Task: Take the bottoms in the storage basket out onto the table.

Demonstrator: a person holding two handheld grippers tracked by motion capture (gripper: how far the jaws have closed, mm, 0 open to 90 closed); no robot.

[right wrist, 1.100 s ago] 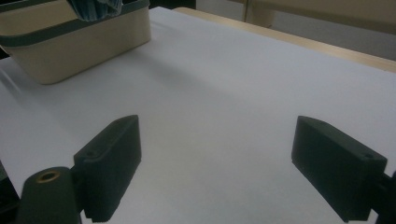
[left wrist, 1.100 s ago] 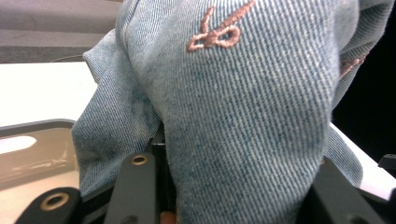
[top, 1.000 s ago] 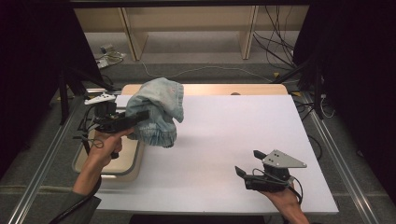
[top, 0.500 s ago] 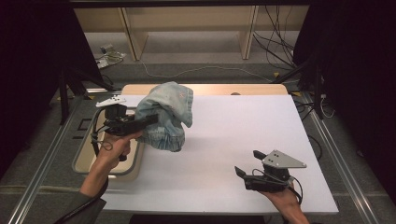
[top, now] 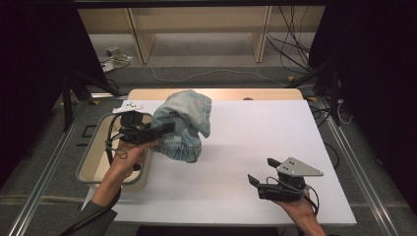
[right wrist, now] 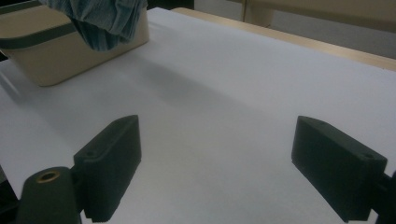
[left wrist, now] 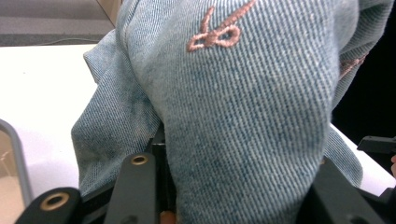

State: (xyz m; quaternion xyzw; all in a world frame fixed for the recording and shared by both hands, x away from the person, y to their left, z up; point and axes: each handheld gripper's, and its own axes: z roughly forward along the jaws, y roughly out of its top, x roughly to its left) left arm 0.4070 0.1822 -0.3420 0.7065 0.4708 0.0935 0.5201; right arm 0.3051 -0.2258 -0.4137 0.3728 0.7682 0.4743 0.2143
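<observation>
A crumpled light-blue denim garment [top: 184,125] with pink stitching hangs in the air over the left part of the white table [top: 255,132]. My left gripper [top: 168,129] is shut on its left side, pointing right, and holds it up. In the left gripper view the denim [left wrist: 243,107] bulges between and over the black jaws of that gripper [left wrist: 233,189]. My right gripper [top: 262,171] rests low at the table's front right, open, with nothing in it. In its own view, bare white table lies between the wide-apart jaws of the right gripper [right wrist: 233,158]. The hanging denim [right wrist: 100,21] shows at the top left.
A beige bin with a grey rim [top: 93,147] stands at the table's left edge, beneath my left hand; the same bin [right wrist: 51,51] appears from the right gripper. A wooden strip [top: 216,93] runs along the far edge. Shelving legs and cables lie on the floor beyond.
My left gripper has carried the denim garment rightward, from over the bin's edge further above the table. The right gripper has stayed where it was.
</observation>
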